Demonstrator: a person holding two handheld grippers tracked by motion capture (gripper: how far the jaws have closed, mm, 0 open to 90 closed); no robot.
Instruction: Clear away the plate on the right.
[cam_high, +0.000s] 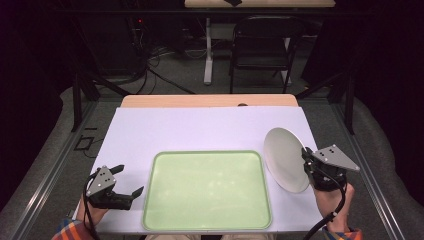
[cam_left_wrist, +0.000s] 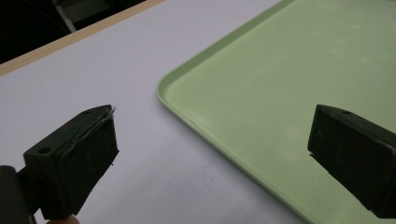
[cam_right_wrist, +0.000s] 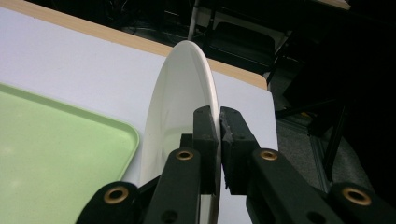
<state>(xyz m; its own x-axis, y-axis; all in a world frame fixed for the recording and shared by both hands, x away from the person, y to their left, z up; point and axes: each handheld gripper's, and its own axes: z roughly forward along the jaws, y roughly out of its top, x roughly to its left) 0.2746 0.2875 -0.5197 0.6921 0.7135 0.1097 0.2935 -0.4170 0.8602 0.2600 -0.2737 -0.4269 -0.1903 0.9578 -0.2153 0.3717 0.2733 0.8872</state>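
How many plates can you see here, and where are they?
1. The single white plate is held on edge, tilted, by the right tool, clamped on its rim just right of the green tray. No plate lies on the tray, and I see none hidden.

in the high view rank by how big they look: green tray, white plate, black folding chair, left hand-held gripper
1. green tray
2. black folding chair, though it stands farther off
3. white plate, tilted, so its face looks narrowed
4. left hand-held gripper
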